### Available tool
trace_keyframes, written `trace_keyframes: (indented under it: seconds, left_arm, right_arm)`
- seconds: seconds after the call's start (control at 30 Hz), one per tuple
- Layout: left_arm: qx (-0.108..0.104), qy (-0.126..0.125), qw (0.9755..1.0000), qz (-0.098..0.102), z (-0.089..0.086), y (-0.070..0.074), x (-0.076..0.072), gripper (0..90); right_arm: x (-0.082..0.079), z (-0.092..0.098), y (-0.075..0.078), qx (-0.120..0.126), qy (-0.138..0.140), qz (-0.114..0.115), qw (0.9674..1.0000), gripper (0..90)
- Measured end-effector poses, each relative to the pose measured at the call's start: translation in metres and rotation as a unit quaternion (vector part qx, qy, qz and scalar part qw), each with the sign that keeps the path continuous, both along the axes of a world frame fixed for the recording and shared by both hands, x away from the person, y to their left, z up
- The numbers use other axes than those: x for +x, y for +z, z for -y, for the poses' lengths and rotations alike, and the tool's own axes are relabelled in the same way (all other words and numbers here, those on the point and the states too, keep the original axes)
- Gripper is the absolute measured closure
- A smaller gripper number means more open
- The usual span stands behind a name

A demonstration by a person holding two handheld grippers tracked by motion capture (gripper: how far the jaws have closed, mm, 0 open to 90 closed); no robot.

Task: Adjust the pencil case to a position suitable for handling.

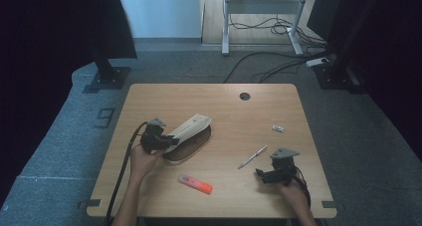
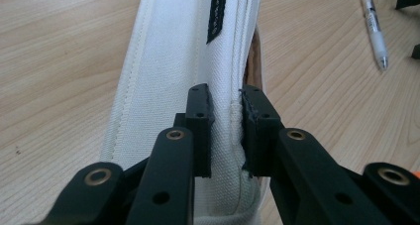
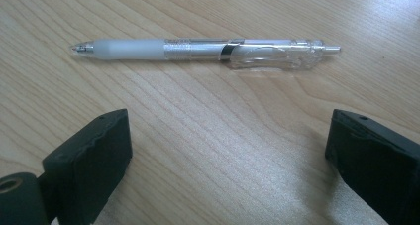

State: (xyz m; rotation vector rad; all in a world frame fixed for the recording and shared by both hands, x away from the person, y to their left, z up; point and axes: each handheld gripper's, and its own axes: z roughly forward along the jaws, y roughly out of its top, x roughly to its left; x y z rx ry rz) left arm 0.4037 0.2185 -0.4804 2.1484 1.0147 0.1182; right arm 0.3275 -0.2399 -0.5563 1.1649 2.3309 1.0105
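Two risks: the left hand-held gripper (image 2: 225,117) was clamped on just a thin fabric edge of the white pencil case (image 1: 186,130), left of centre, so it could slip or sag shut. Right hand-held gripper (image 3: 225,150) stood apart, empty, short of the pen (image 3: 208,50) on the bench (image 1: 259,111), which could roll off-line.

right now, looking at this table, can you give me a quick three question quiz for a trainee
1. True or false: the left gripper is shut on the edge of the white pouch.
2. Which lies just ahead of the right gripper? A) orange marker B) clear pen C) small white clip
3. Fill in: the orange marker lies on the table near its ____ edge, between the two hands.

Key
1. True; the pads pinch the pouch's seam.
2. B; the clear pen lies crosswise beyond the open jaws, untouched.
3. Near (the person's side).
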Motion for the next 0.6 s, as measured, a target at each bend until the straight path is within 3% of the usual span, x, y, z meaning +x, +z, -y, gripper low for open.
trace_keyframes:
  seconds: [0.43,0.6]
  left_arm:
    - [-0.001,0.000,0.9999,0.016,0.0008,-0.0047,-0.0054,76.0]
    - [-0.006,-0.003,0.9998,0.016,0.0000,-0.0061,-0.0049,75.6]
  right_arm:
    - [-0.0005,0.0016,0.0003,0.007,0.000,-0.005,1.0000,2.5]
    - [0.0042,0.0078,0.0028,0.018,-0.005,-0.020,0.9996,2.2]
